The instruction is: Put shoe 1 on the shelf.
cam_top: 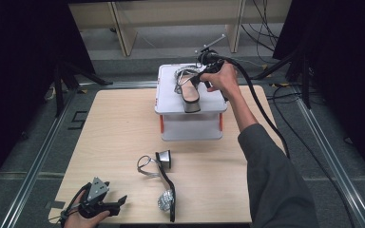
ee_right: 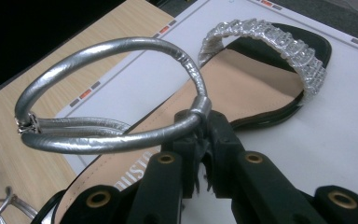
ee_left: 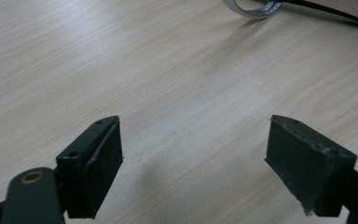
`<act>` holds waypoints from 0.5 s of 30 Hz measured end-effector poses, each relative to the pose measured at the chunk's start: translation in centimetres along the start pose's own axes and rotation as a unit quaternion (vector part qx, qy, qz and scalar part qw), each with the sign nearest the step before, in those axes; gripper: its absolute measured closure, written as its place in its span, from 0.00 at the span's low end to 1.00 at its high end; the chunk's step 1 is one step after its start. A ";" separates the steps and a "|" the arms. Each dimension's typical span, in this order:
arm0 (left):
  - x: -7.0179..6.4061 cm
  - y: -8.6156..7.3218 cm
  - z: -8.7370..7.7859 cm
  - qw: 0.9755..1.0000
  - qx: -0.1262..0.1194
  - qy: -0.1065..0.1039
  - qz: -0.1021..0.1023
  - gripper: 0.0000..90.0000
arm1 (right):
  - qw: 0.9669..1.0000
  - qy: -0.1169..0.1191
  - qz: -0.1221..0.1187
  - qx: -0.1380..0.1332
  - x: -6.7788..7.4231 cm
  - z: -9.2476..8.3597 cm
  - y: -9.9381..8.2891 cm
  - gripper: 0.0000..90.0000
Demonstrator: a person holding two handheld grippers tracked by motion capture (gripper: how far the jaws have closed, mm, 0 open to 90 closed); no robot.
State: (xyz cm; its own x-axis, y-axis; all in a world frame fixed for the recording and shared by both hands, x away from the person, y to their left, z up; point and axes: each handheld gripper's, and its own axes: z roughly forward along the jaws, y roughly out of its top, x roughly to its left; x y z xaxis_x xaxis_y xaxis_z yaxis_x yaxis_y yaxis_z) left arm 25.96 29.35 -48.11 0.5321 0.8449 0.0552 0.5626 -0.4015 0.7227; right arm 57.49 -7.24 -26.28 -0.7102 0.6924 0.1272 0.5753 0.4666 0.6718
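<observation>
1. Firmly pinched, the right gripper (ee_right: 200, 140) had its 2 jaws pressed together on the silver ankle strap (ee_right: 121, 135) of the sandal on the box (ee_right: 256, 84), right where the strap loop meets the heel end of the sole.
2. That strap looked thin, soft and floppy, so a hold there would likely let the shoe swing and tip; the sole and block heel (cam_top: 191, 105) looked stiff and would carry most of the weight.
3. Judged from its size, the sandal should be light, and a steadier hold would probably be the rim of the sole or the heel itself.
4. Beyond the jaws, the glittery toe band (ee_right: 279, 46) lay across the front of the sole; it seemed rough and easy to snag.
5. Under the shoe, the white box (cam_top: 168, 110) raised it above the wooden table (cam_top: 109, 137), and its smooth top might let the sole slide.
6. Well apart, toward the person, the second sandal (cam_top: 164, 180) lay on its side on the table.
7. Beside that sandal, the left gripper (ee_left: 193, 154) rested low over bare wood with its jaws spread and nothing between them.
8. Nothing stood between the box and the table sandal.
</observation>
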 end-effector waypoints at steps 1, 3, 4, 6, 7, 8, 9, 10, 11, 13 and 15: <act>0.0 0.0 0.0 1.000 0.001 0.001 0.000 0.20 | 1.000 0.002 0.000 -0.002 0.0 0.1 0.0 0.94; 0.0 0.0 0.0 1.000 0.004 0.001 0.003 0.20 | 1.000 0.009 0.002 -0.004 0.2 0.2 0.0 0.94; 0.0 0.0 0.0 1.000 0.004 0.000 0.002 0.20 | 1.000 0.008 0.003 -0.005 0.3 0.2 0.0 0.94; 0.0 0.0 0.0 1.000 0.006 0.001 0.004 0.20 | 1.000 0.010 0.007 -0.008 0.5 0.4 0.1 0.94; 0.0 0.0 0.0 1.000 0.005 0.000 0.003 0.20 | 1.000 0.012 0.006 -0.008 0.5 0.6 0.2 0.94; 0.0 0.0 0.0 1.000 0.005 0.000 0.003 0.20 | 1.000 0.010 0.004 -0.008 0.6 0.7 0.2 0.94; 0.0 0.0 0.0 1.000 0.005 -0.001 0.003 0.20 | 1.000 0.007 0.000 -0.008 0.6 0.7 0.3 0.94; 0.0 0.0 0.0 1.000 0.005 0.001 0.003 0.20 | 1.000 0.005 -0.001 -0.010 0.6 0.8 0.3 0.94; 0.0 0.0 0.0 1.000 0.004 0.001 0.003 0.20 | 1.000 0.003 0.001 -0.009 0.7 0.8 0.3 0.94; 0.0 0.0 0.0 1.000 0.005 0.001 0.003 0.20 | 1.000 0.004 0.002 -0.011 0.7 0.8 0.4 0.94; 0.0 0.0 0.0 1.000 0.004 -0.001 0.003 0.20 | 1.000 0.006 0.003 -0.018 0.7 0.8 0.4 0.93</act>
State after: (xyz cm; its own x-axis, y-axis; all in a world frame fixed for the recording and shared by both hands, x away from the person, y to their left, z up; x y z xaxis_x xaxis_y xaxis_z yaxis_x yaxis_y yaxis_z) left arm 25.98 29.34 -48.14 0.5367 0.8417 0.0591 0.5646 -0.4103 0.7161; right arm 57.54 -6.14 -26.47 -0.7115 0.6886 0.1404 0.5653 0.4421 0.6964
